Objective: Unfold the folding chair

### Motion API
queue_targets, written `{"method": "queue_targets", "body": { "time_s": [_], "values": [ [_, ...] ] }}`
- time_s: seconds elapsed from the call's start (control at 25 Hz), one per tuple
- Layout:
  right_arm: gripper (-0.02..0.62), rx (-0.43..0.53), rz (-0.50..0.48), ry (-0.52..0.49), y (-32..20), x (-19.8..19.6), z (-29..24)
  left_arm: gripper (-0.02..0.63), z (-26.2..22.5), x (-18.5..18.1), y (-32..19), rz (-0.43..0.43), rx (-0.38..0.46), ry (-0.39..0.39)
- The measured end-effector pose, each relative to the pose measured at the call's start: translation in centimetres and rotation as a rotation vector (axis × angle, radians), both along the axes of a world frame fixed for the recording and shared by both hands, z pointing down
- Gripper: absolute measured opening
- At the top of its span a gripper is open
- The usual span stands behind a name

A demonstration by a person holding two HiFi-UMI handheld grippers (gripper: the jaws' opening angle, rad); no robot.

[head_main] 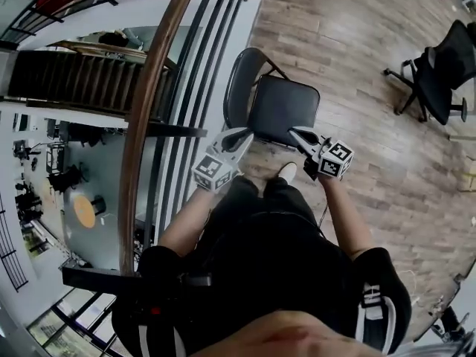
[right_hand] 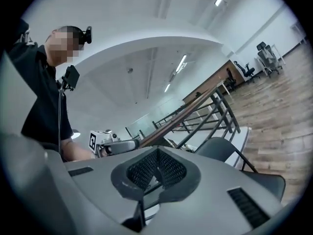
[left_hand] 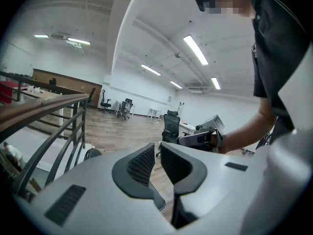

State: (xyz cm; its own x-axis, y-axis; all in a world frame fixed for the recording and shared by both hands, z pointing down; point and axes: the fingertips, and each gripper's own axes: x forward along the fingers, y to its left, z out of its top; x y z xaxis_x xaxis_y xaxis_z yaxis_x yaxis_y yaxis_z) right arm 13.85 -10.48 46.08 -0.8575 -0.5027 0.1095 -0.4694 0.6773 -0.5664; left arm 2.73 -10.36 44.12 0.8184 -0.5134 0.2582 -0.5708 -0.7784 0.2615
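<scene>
Chair (head_main: 281, 108) stands opened out on the wood floor (head_main: 357, 43), just beside the railing (head_main: 152, 88) and right in front of our feet. In the head view its seat lies flat and level, and its back (head_main: 236, 88) rises behind the seat on the side toward the railing. The right gripper view shows the same chair (right_hand: 230, 155) with its back upright and its seat down. We judge the unfolding done. Nothing about the chair looks half-open, though we cannot see whether its legs are fully spread, since the seat hides them from above. At most a check that it sits steady is left. An office chair (head_main: 439, 73) stands well apart and plays no part.

Neither tool touches the chair. We hold both up at about waist level, over the near edge of the seat, pointing roughly level and away from the body.

Our left hand-held gripper (head_main: 245, 134) is nearly closed. Its own view shows the two ribbed pads with a thin gap between them and only the distant room beyond, so it holds nothing.

Our right hand-held gripper (head_main: 295, 133) is clenched. Its own view shows the pads meeting along a line with nothing caught between them.
</scene>
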Motion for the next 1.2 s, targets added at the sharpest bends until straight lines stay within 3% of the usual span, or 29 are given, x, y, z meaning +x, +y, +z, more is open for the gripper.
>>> {"method": "queue_targets", "body": {
  "time_s": [0.12, 0.36, 0.56, 0.8, 1.2],
  "values": [
    [0.006, 0.055, 0.016, 0.028, 0.5, -1.3, -4.4, 0.003, -3.4, 1.1, 0.5, 0.047, 0.042, 0.031],
    [0.006, 0.290, 0.041, 0.199, 2.5, -4.0, -10.6, 0.003, -7.8, 2.5, 2.6, 0.136, 0.112, 0.066],
    [0.006, 0.440, 0.031, 0.256, 3.1, -5.9, -14.4, 0.003, -10.6, 2.8, 2.7, 0.176, 0.201, 0.062],
    [0.006, 0.483, 0.085, 0.251, 2.9, -6.4, -16.2, 0.003, -13.1, 2.0, 2.5, 0.169, 0.248, 0.104],
    [0.006, 0.478, 0.082, 0.249, 3.9, -7.2, -15.4, 0.003, -12.8, 1.4, 3.1, 0.166, 0.247, 0.106]
  ]
}}
